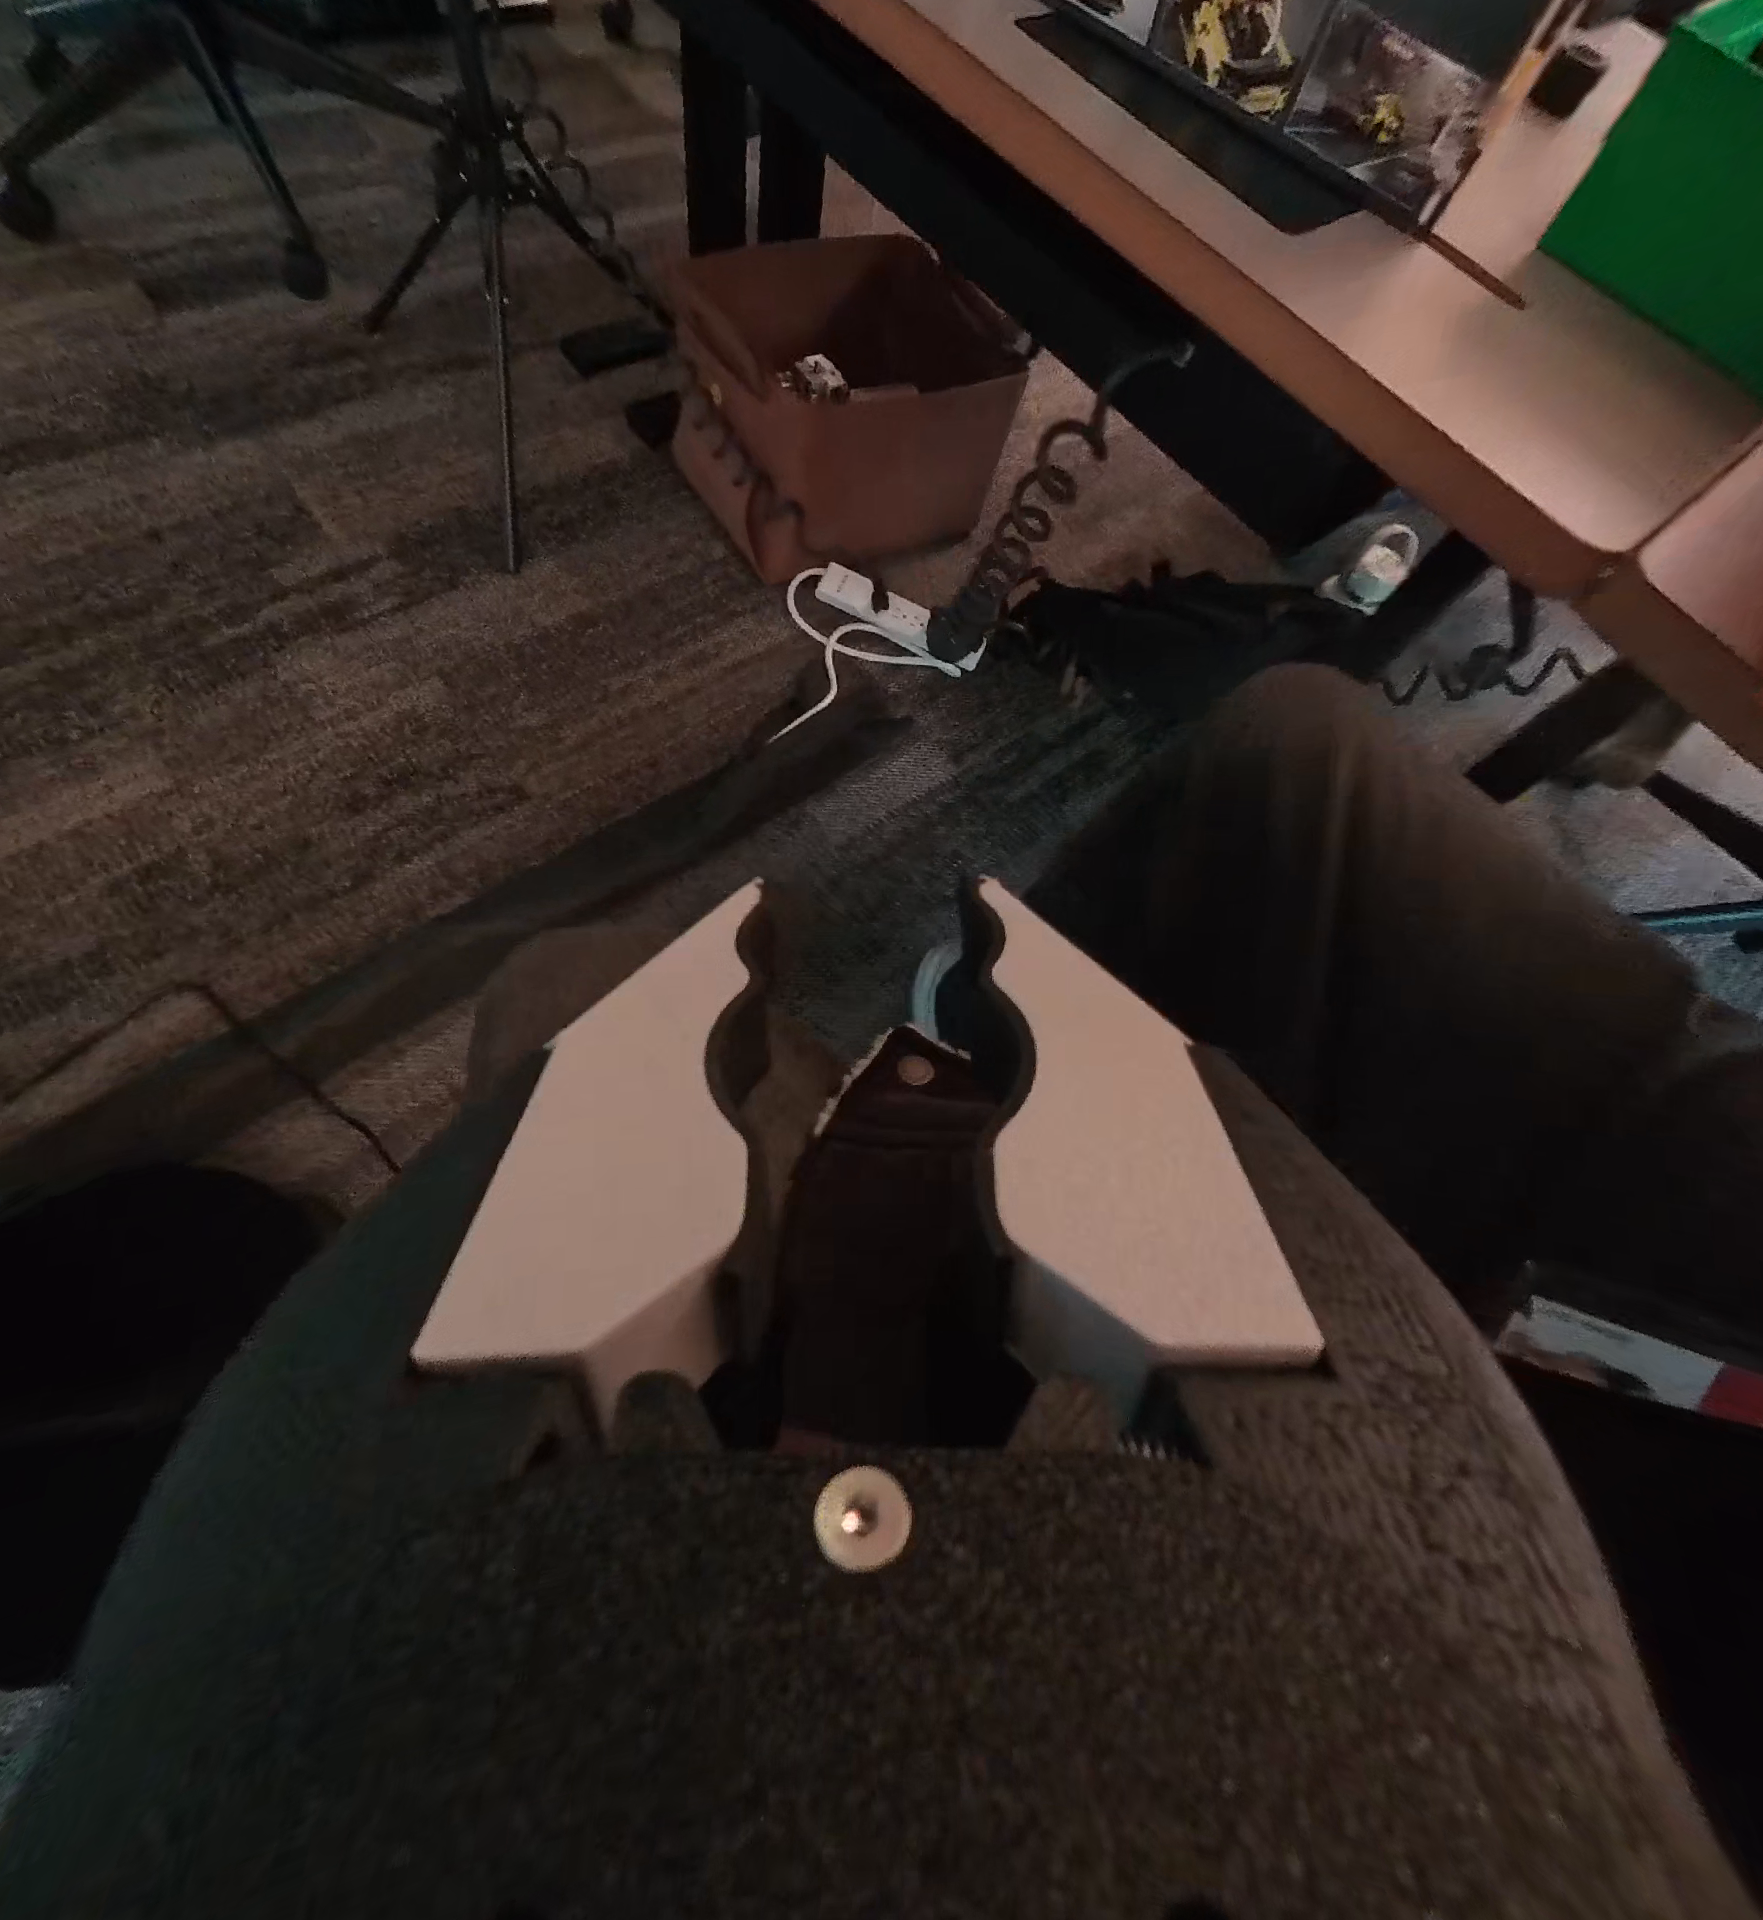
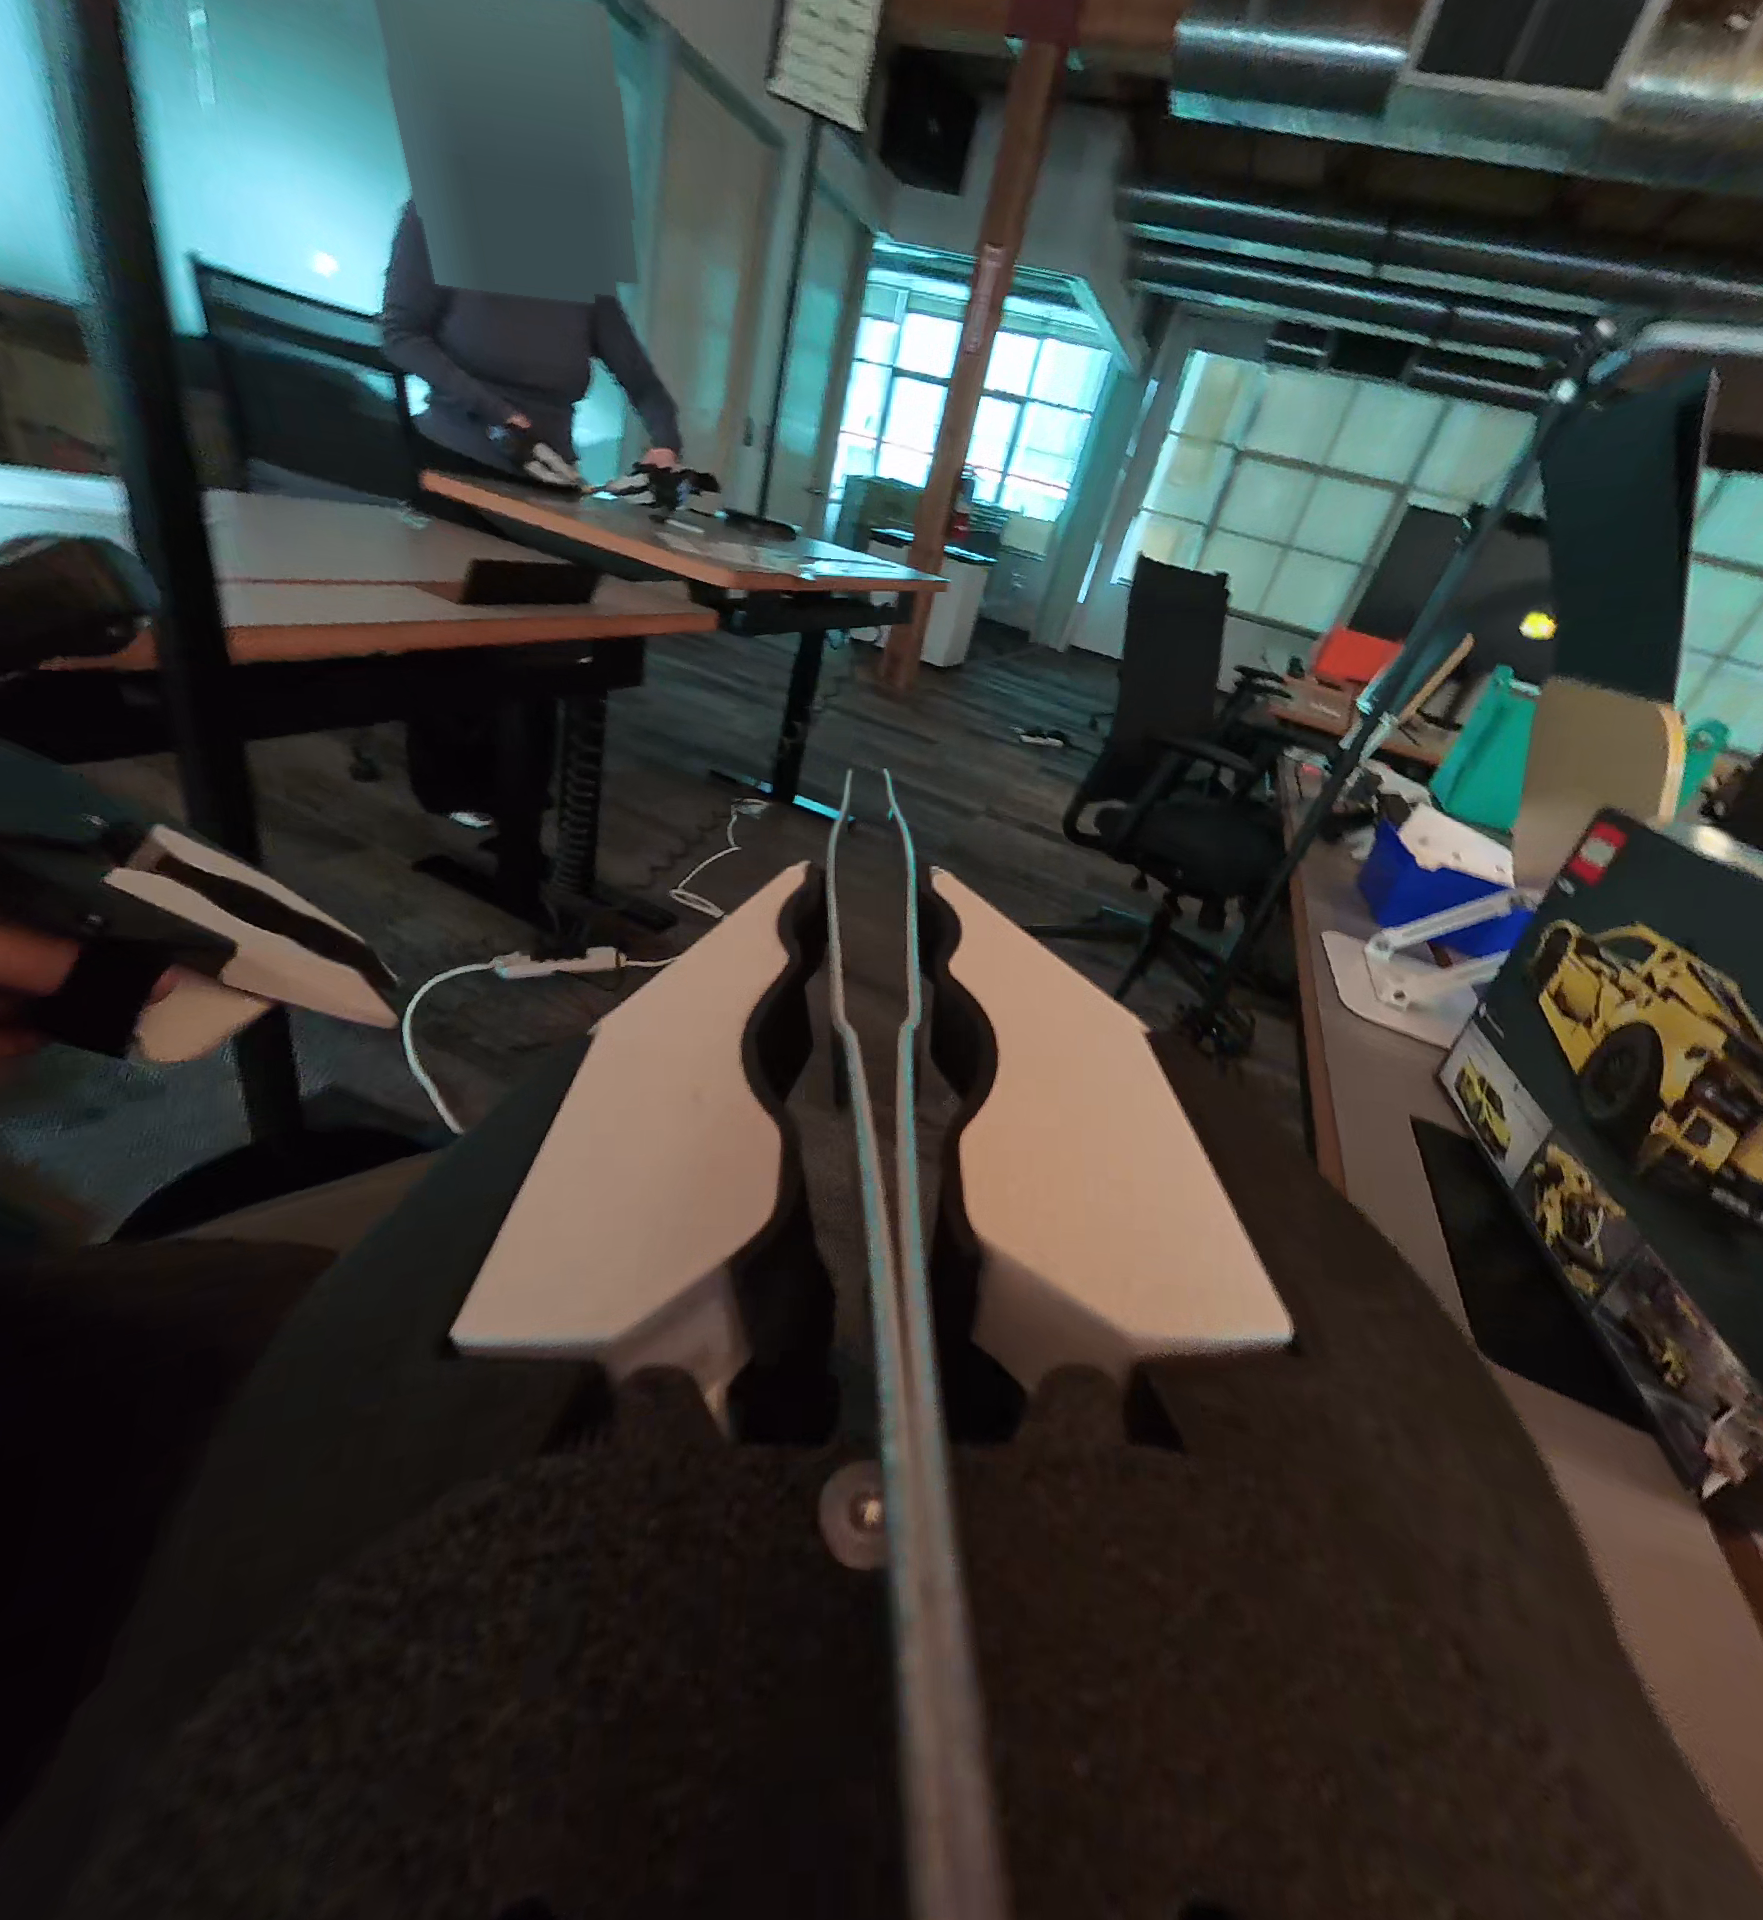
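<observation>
Presently, item one: right gripper (image 2: pixel 869 883), jaws nearly closed on a pair of long metal tweezers (image 2: pixel 898 1195) that run lengthwise down the gap, prongs projecting well past the fingertips and slightly parted. Handling note, as a judgement: so thin a tool sits best centred between the wavy pads, squeezed only enough to stop it from swivelling, since more pressure would likely pinch the prongs together. Pose: held about level, pointing out across the room. Ahead of the tips, well apart: an office chair (image 2: pixel 1178 800). Far ahead to the tool's left: a person (image 2: pixel 513 353) at a table. Near, on the tool's right: a printed box picturing a yellow vehicle (image 2: pixel 1687 1091). Item two: left gripper (image 1: pixel 866 904), jaws partly open, nothing evidently gripped. A dark brown piece with a metal stud (image 1: pixel 887 1195) shows in the gap. Whether it touches the pads cannot be told. Pose: tilted down toward the carpet (image 1: pixel 233 623). Just right of its fingers: the holder's trouser leg (image 1: pixel 1376 935). Ahead on the floor: a white power strip (image 1: pixel 887 613), then an open cardboard box (image 1: pixel 856 416). Farther up and right: a table edge (image 1: pixel 1272 260) bearing a green box (image 1: pixel 1708 208).
</observation>
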The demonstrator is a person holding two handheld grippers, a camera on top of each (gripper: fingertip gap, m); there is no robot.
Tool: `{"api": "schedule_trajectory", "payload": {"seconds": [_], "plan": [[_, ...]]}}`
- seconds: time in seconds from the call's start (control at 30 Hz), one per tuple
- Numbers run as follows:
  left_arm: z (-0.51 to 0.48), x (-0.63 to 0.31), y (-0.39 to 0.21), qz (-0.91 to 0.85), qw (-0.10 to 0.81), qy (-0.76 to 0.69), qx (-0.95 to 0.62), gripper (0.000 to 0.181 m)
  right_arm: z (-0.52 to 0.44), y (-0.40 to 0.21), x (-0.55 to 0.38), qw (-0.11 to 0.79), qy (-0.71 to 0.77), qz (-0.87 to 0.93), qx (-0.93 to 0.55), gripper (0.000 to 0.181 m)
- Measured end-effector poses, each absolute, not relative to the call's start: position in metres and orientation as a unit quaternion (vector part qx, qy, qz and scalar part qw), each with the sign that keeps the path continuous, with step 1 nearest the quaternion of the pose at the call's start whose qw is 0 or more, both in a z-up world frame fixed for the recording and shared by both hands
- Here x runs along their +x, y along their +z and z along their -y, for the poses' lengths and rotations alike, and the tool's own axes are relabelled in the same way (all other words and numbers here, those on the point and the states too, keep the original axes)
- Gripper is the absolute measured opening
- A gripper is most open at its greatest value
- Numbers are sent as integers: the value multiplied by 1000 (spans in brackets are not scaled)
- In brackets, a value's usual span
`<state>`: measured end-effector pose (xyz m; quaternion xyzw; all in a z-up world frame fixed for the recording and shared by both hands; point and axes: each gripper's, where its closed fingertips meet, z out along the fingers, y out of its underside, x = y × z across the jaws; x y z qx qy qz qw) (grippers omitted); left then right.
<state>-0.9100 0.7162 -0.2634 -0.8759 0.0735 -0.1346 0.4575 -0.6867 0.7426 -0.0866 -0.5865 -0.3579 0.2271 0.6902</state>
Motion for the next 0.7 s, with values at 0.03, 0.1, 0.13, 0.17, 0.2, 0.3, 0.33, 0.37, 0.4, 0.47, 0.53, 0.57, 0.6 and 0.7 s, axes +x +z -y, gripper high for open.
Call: {"api": "schedule_trajectory", "payload": {"seconds": [0.03,0.1,0.13,0.17,0.2,0.3,0.33,0.37,0.4,0.47,0.53,0.57,0.6,0.7], "plan": [[-729,-914,-265,-76,457,-130,-877,35,-753,-88,-688,690,231,350,-590,15],[-754,-921,-270,-80,454,-123,-879,35,-777,-90,-690,692,239,338,-591,15],[-765,-925,-273,-84,450,-119,-881,35,-790,-90,-691,694,238,335,-592,15],[-776,-928,-275,-85,449,-116,-882,35,-803,-89,-692,694,237,331,-594,15],[-787,-931,-277,-82,448,-115,-883,35,-816,-89,-691,693,236,327,-598,16],[-813,-935,-281,-79,441,-127,-885,35,-848,-87,-690,693,236,312,-605,15],[-821,-934,-279,-81,441,-133,-884,35,-856,-86,-690,696,236,306,-605,16],[-828,-933,-274,-87,444,-137,-881,35,-863,-86,-689,699,236,301,-605,15],[-836,-933,-266,-93,452,-136,-877,35,-869,-87,-690,700,237,298,-605,15],[-853,-933,-250,-106,471,-127,-866,35,-878,-89,-693,699,232,304,-604,15],[-866,-934,-238,-116,487,-120,-857,35,-890,-90,-696,703,215,312,-602,15],[-871,-935,-236,-115,491,-118,-855,35,-896,-91,-697,703,207,315,-603,15],[-875,-937,-236,-112,492,-120,-855,35,-902,-93,-698,702,204,314,-605,15],[-879,-941,-242,-93,485,-138,-859,35,-921,-103,-698,699,203,305,-614,16]]}}
